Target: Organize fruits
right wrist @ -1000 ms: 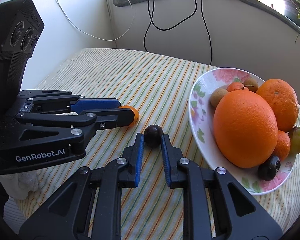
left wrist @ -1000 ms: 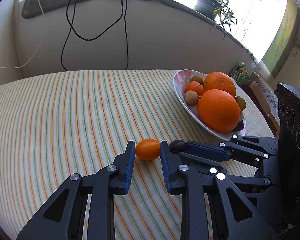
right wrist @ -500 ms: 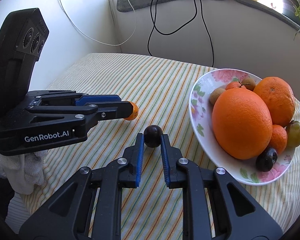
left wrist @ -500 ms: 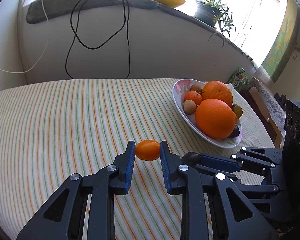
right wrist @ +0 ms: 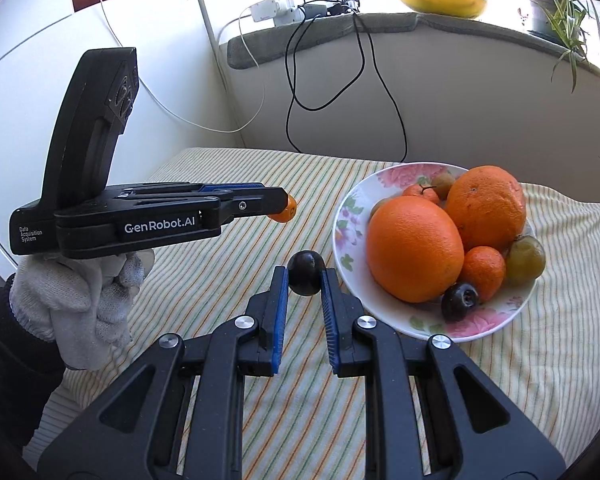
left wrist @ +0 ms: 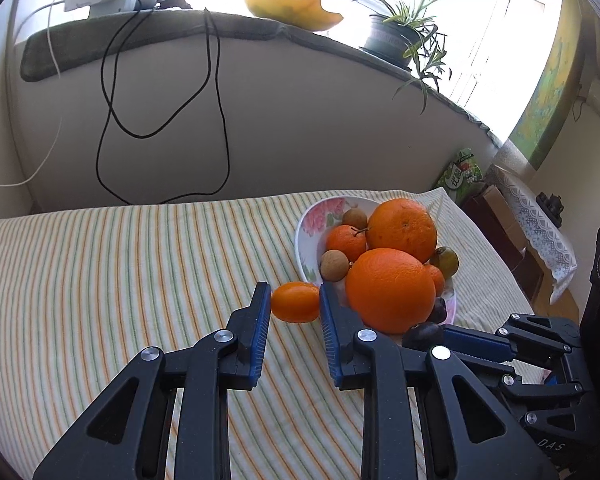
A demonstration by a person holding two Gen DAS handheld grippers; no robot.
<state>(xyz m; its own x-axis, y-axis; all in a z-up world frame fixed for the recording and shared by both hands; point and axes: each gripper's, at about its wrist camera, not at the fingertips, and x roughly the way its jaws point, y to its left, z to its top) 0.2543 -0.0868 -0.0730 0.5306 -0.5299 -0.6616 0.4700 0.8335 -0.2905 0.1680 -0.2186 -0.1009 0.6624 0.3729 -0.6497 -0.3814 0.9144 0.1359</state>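
Note:
My left gripper [left wrist: 295, 302] is shut on a small oval orange kumquat [left wrist: 295, 303], held above the striped tablecloth just left of the flowered bowl [left wrist: 307, 236]. In the right wrist view the left gripper [right wrist: 285, 209] shows side-on with the kumquat [right wrist: 289, 211] at its tip. My right gripper [right wrist: 305, 278] is shut on a dark round plum [right wrist: 306, 278], lifted close to the near left rim of the bowl [right wrist: 346, 216]. The bowl holds two big oranges [right wrist: 415, 247], small tangerines, brown longans, a greenish fruit and another dark plum [right wrist: 459, 301].
A striped cloth [left wrist: 120, 272] covers the table. Black cables [left wrist: 112, 92] hang down the wall behind. On the sill are a power strip [right wrist: 268, 10], a yellow dish [left wrist: 294, 10] and a potted plant [left wrist: 400, 36]. A gloved hand [right wrist: 80, 304] holds the left gripper.
Both grippers have lifted their fruits off the cloth and carried them toward the bowl, which now sits closer to each gripper tip. Grips are unchanged.

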